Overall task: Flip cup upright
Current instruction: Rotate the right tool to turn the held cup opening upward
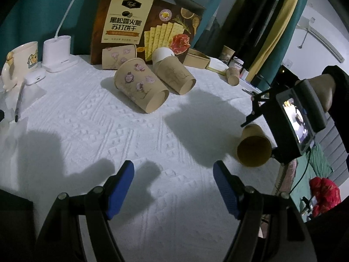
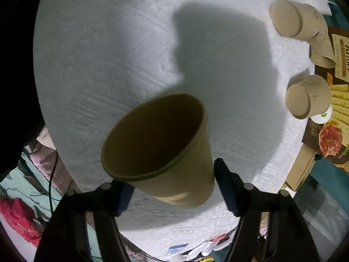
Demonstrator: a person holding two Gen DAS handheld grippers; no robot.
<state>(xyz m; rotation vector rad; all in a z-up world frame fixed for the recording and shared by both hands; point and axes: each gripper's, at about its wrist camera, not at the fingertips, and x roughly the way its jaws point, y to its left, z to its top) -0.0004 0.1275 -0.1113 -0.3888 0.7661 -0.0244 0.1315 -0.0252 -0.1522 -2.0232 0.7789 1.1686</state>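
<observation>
A plain brown paper cup (image 2: 161, 150) is between the fingers of my right gripper (image 2: 172, 185), tilted, mouth facing up toward the camera. The jaws stand wide, close on both sides of the cup; contact is unclear. In the left wrist view the same cup (image 1: 254, 146) sits near the table's right edge, mouth toward me, under the right gripper body (image 1: 292, 120). My left gripper (image 1: 173, 187) is open and empty above the white cloth. Two brown cups, one flower-printed (image 1: 141, 85) and one plain (image 1: 174, 76), lie on their sides farther back.
A cracker box (image 1: 148, 24) stands at the back with another cup (image 1: 118, 55) lying before it. A white lamp base (image 1: 57, 52), a mug (image 1: 24, 53) and a pen (image 1: 18, 102) are at the left. A small carton (image 1: 196, 57) and small cups are at the back right.
</observation>
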